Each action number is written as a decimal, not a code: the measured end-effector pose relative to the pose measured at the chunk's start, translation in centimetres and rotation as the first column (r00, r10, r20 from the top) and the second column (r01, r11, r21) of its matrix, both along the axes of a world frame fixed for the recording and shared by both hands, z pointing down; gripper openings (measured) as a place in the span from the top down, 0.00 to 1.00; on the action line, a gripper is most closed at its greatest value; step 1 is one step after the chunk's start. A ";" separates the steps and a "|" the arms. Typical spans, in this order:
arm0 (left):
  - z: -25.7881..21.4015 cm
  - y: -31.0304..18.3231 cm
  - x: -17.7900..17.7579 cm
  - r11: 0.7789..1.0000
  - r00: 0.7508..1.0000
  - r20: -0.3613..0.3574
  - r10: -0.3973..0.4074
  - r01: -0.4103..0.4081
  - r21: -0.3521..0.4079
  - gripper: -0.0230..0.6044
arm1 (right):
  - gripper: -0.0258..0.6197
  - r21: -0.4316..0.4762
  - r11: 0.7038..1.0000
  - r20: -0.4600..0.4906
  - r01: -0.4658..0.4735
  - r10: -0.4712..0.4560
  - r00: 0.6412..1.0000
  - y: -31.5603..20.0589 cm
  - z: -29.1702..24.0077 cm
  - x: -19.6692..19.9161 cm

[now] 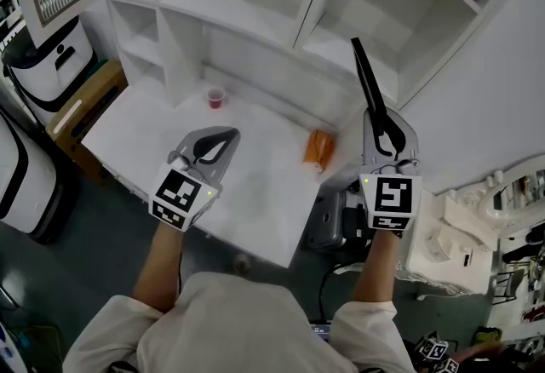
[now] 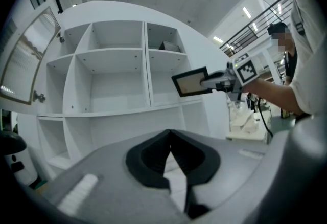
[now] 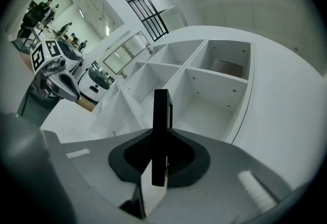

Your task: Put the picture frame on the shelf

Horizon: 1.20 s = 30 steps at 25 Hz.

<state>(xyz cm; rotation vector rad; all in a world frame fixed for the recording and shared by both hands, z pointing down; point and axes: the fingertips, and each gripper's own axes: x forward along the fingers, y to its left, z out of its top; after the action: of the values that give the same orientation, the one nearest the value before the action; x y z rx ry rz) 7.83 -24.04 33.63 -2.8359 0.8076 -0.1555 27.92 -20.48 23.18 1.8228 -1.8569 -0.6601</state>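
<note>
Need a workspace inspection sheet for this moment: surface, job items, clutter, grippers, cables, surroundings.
Surface: white table, mostly bare.
Job's things: black picture frame held in the air in front of the white shelf unit, not yet on it.
Clutter: small red cup and an orange object on the table.
Grippers: right gripper shut on the picture frame; left gripper shut, empty.
Cables: black cables below the table's right end.
Surroundings: white bin and wooden box at left; people far off in the right gripper view.
</note>
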 end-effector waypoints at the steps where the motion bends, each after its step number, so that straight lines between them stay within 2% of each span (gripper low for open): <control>1: 0.1 -0.1 0.1 1.000 1.000 0.000 -0.002 0.002 -0.004 0.96 | 0.87 -0.005 1.000 -0.009 0.000 0.000 1.000 -0.3 0.0 0.1; 9: 0.8 -0.9 0.3 0.999 1.000 0.008 -0.026 0.026 -0.018 0.96 | 0.87 -0.048 0.999 -0.134 -0.022 0.015 0.991 -2.4 0.7 0.6; 13: 1.2 -1.4 0.2 0.999 1.000 0.000 -0.030 0.030 -0.035 0.96 | 0.87 -0.063 0.998 -0.168 -0.015 0.004 0.986 -3.1 0.9 0.5; 21: 1.5 -1.8 0.3 0.999 0.999 0.016 -0.033 0.034 -0.040 0.96 | 0.87 -0.091 0.995 -0.273 -0.046 0.019 0.962 -4.6 1.1 1.4; 30: 1.7 -2.6 0.7 0.999 0.999 0.036 -0.032 0.034 -0.039 0.96 | 0.87 -0.129 0.989 -0.441 -0.071 0.007 0.897 -6.4 1.7 1.9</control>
<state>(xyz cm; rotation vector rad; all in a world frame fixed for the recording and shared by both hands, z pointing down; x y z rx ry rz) 8.55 -26.61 35.29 -2.8487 0.8537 -0.2283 29.79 -26.91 24.90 1.4657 -1.5190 -0.8247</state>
